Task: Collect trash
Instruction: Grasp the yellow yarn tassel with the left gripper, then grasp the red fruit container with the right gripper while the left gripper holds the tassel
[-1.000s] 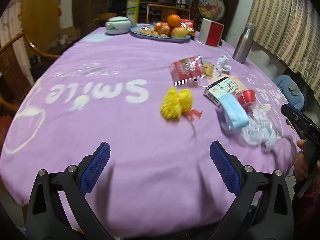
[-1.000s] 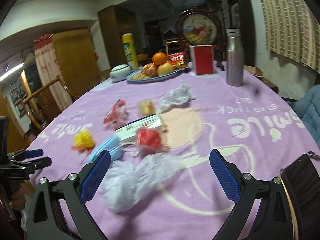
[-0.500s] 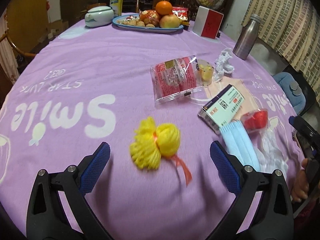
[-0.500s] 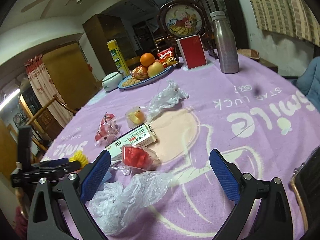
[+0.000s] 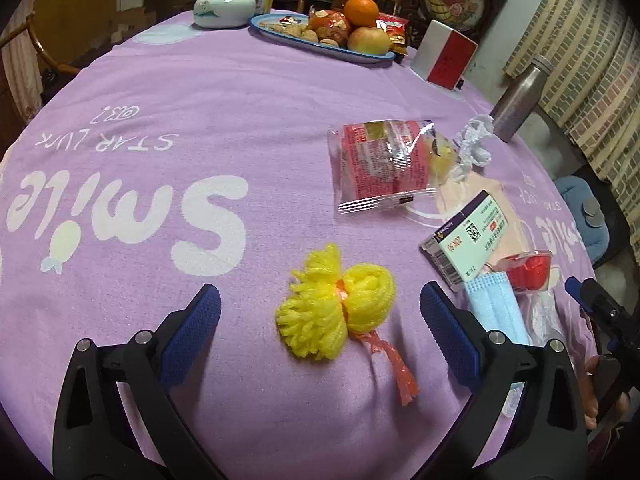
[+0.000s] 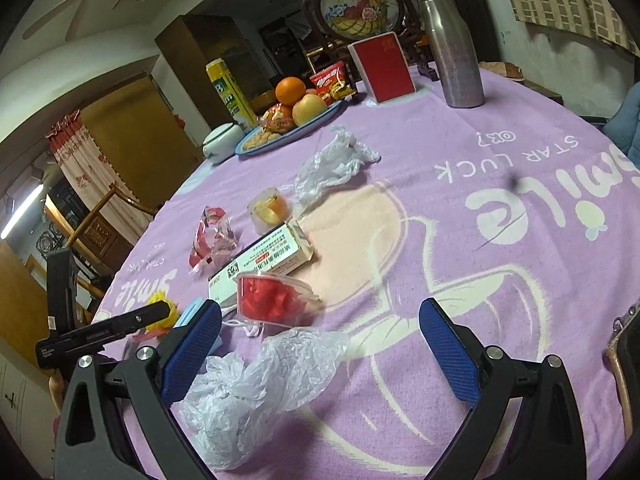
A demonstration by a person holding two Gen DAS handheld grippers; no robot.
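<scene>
We find the yellow mesh bundle [image 5: 334,306] lying ahead, centred between the left gripper [image 5: 320,336]'s spread jaws; the right gripper [image 6: 320,354], likewise spread, sits farther off.

From the left wrist we look low and close across the purple tablecloth [image 5: 248,92], facing the fruit plate [image 5: 320,42] at the far edge. From the right wrist we sit lower, further right, facing the same way. Both views share the yellow mesh ball [image 5: 336,308], white carton [image 6: 262,266] and steel bottle [image 6: 452,44].
</scene>
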